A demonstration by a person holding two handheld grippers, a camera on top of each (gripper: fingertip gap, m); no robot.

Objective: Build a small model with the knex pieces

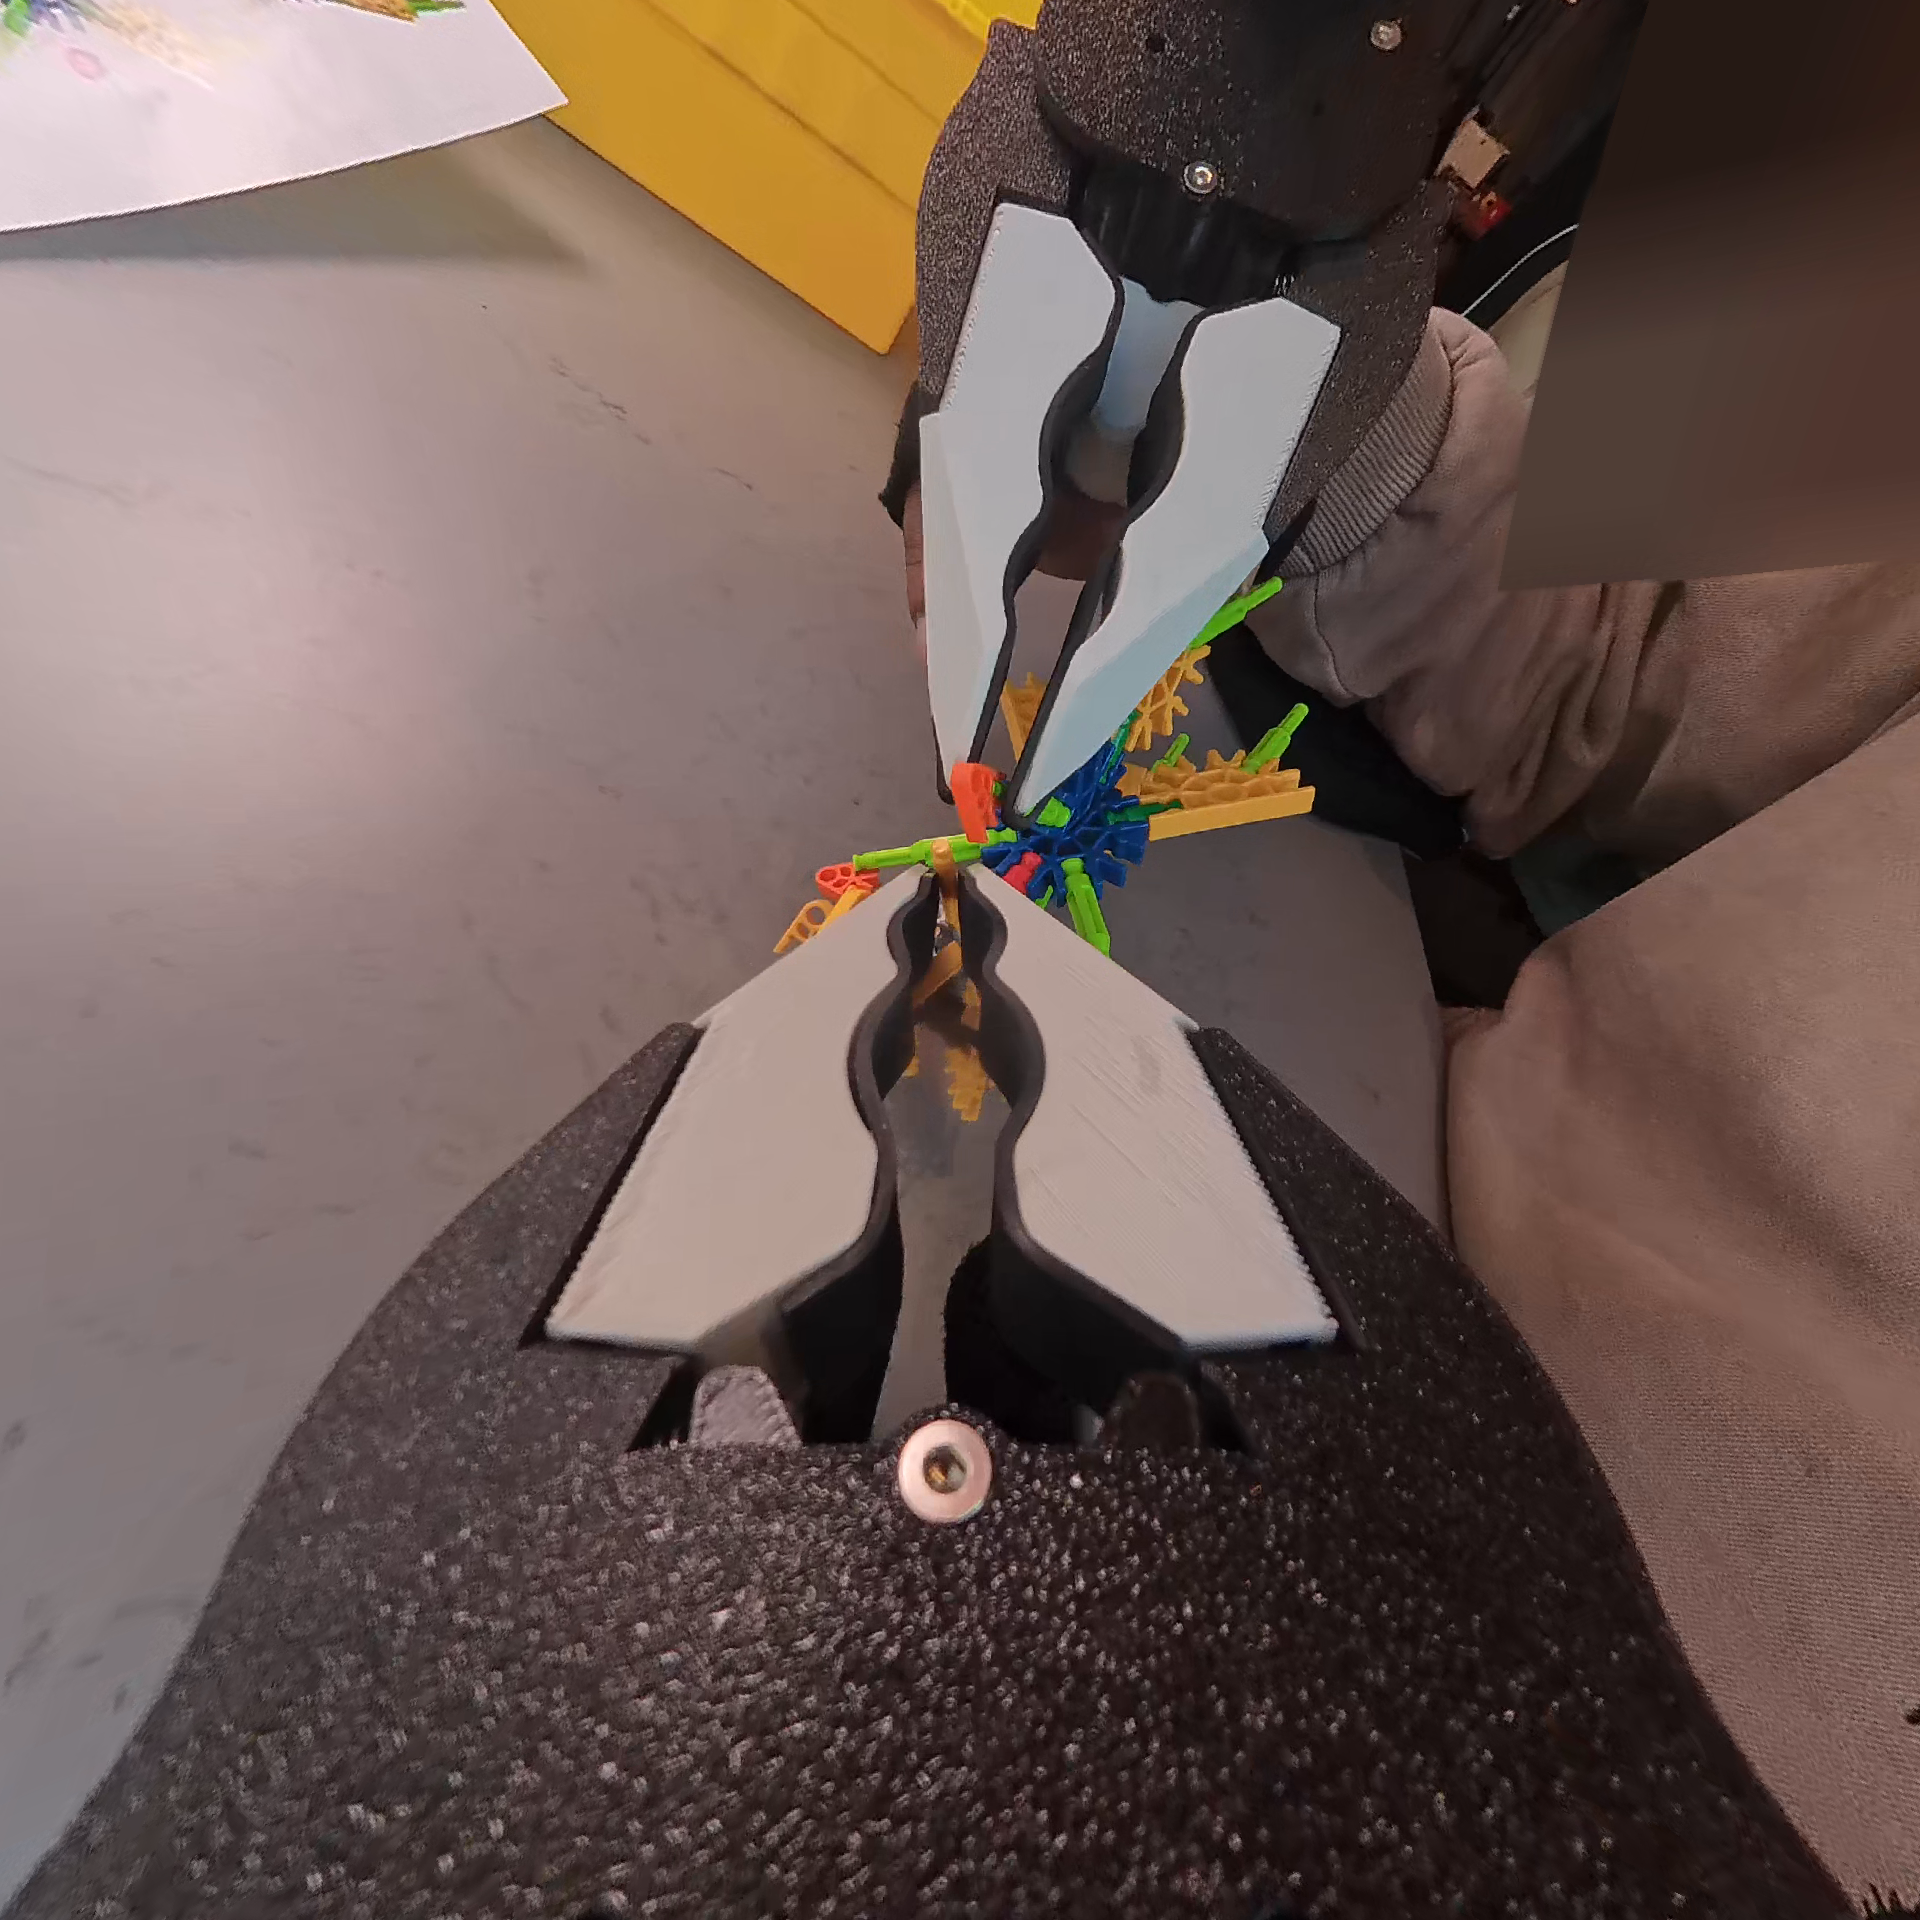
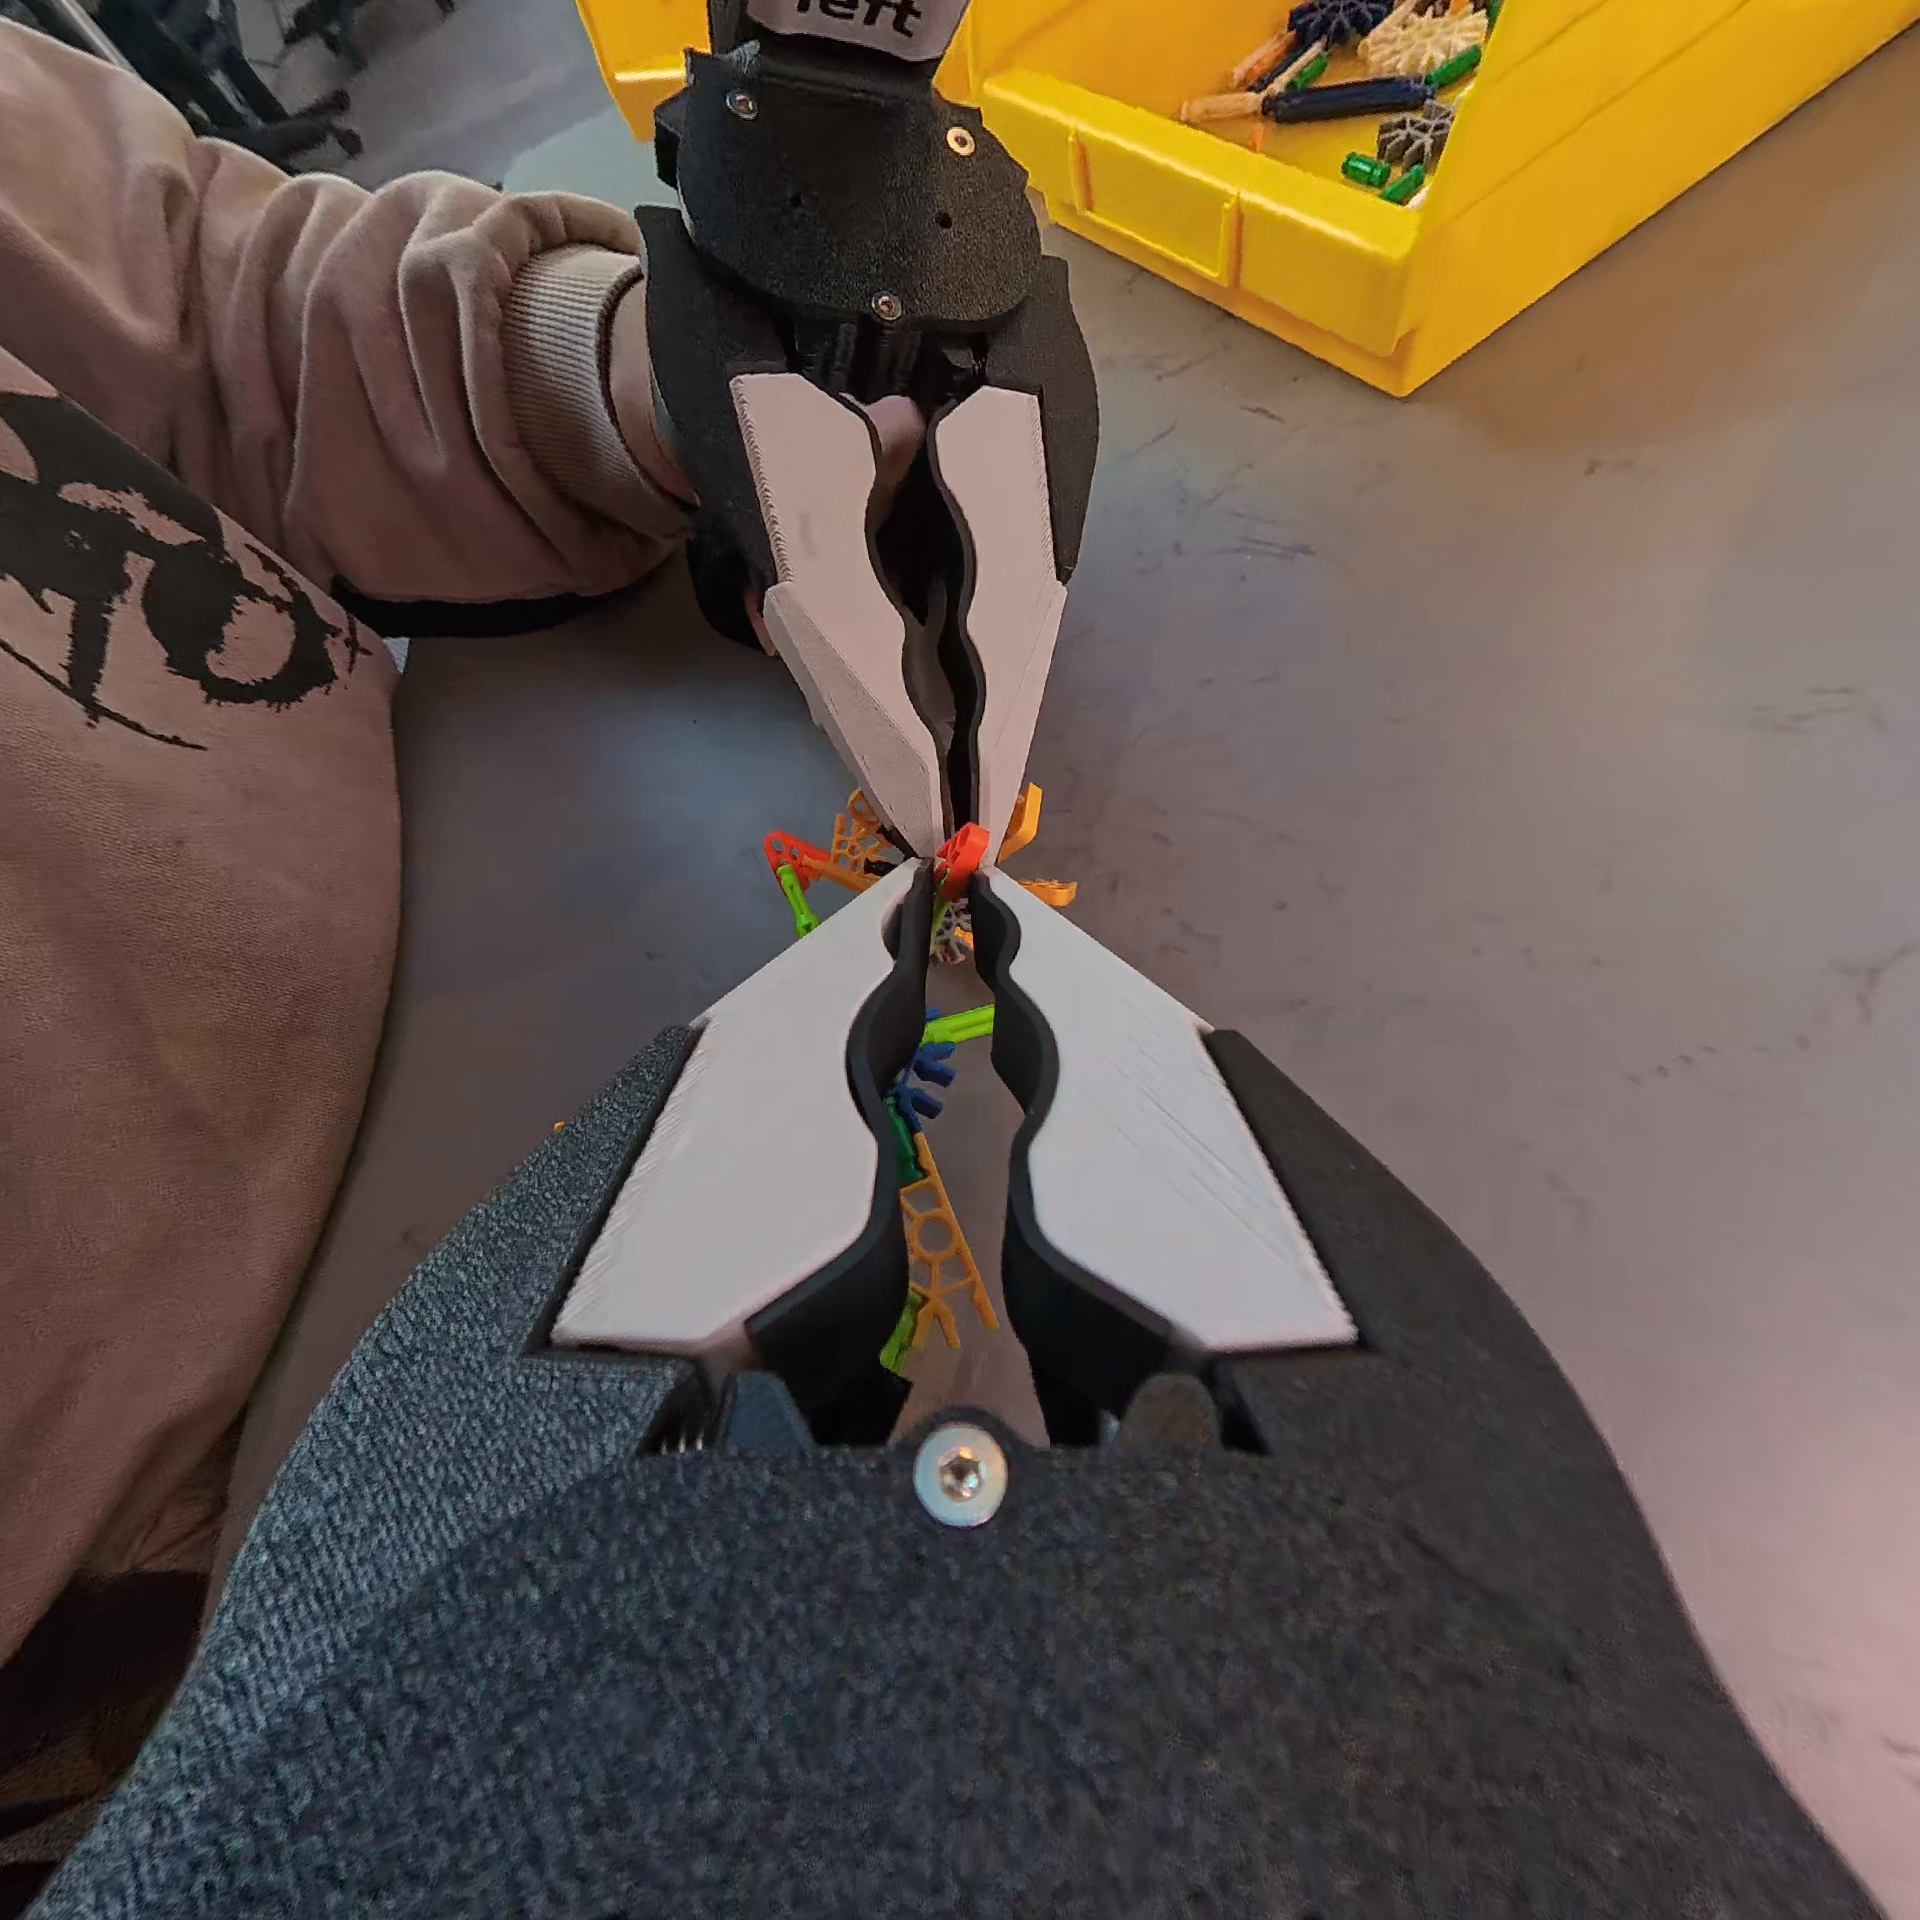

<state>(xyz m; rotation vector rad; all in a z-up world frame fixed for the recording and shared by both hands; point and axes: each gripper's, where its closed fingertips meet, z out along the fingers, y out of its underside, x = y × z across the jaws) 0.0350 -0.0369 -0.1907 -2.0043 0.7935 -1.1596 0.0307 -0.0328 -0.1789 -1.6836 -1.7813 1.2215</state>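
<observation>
Left gripper (image 1: 943,881): ribbed pale-grey fingers on a grainy black body, closed to a sliver on a thin tan plastic piece (image 1: 943,854) of the toy model (image 1: 1060,842). Right gripper (image 2: 948,883): same build, pinching an orange connector (image 2: 958,850). Model of spoked blue, green and yellow plastic hangs between both tips above the matte grey table (image 1: 416,727). Glossy yellow bin (image 2: 1351,260) holds loose rods. Left gripper carries a white label with writing.

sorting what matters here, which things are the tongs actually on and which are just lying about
In hand:
left tongs, shut on the toy model
right tongs, shut on the red piece of that model

Lying about:
yellow bin of loose parts
printed sheet
</observation>
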